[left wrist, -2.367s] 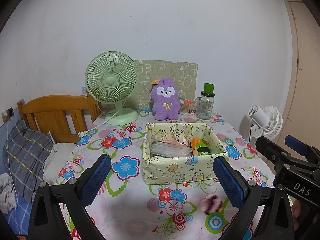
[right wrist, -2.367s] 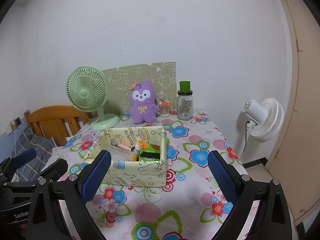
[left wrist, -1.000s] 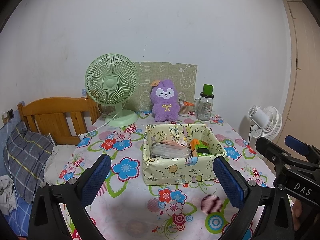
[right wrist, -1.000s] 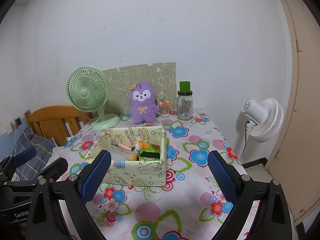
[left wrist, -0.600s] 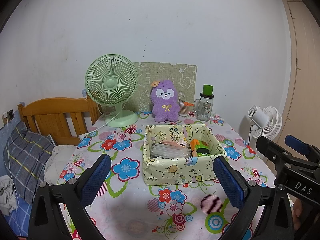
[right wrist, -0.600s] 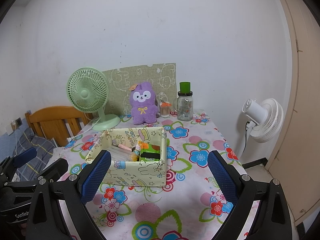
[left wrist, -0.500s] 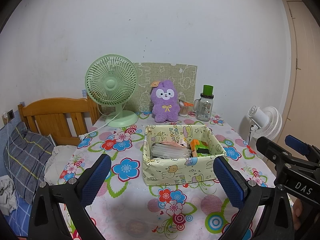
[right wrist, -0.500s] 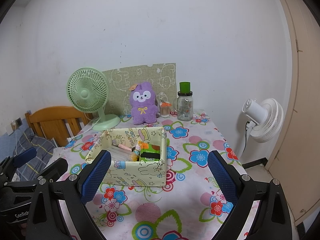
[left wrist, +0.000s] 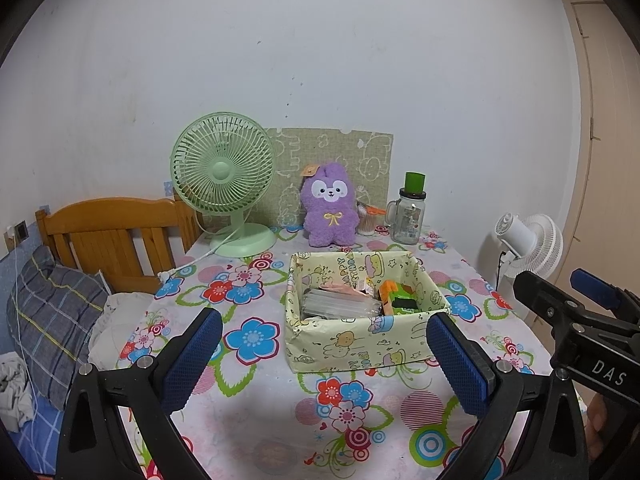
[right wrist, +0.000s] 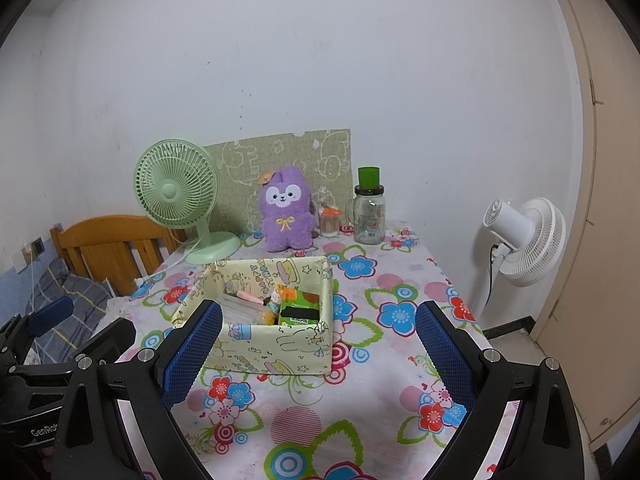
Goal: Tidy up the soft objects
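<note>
We are seeing almost nothing changing over the last moments: both the left tool (left wrist: 322,346) and right tool (right wrist: 316,336) are hanging wide open and empty before the box (left wrist: 360,322), the purple plush (left wrist: 329,210) sitting behind the box on the desk (left wrist: 260,400), so either stage fits.

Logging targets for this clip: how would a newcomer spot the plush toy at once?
Start at the table with the floral cloth and look to its far edge by the wall. The plush toy stands upright there, between the green fan and the glass jar. It is the only purple, furry thing, with a white face and yellow bow.
</note>
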Available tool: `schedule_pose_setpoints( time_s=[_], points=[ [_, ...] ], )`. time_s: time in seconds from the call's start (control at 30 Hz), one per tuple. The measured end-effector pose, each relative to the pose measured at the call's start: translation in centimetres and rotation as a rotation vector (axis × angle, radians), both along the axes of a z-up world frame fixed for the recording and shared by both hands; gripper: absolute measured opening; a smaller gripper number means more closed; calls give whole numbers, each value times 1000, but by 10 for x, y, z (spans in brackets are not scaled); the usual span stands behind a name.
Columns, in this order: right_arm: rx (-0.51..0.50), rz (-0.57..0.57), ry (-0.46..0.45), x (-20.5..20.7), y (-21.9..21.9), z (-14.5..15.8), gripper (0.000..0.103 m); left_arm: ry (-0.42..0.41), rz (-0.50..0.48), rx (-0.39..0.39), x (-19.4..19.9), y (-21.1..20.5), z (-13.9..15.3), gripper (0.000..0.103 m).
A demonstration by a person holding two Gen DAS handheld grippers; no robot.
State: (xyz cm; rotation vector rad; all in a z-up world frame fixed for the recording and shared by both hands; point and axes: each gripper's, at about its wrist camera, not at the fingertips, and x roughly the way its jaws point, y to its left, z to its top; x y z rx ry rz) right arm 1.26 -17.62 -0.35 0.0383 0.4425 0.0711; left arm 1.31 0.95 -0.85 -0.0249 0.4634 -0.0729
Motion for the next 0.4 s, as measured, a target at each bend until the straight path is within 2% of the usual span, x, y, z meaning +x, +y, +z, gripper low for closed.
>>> schedule_pose_setpoints(
  time_s=[0.4],
  points=[
    [3,0,-1,-1,0,0,99,-7,-2,-4,-1,0,1,103]
  ],
)
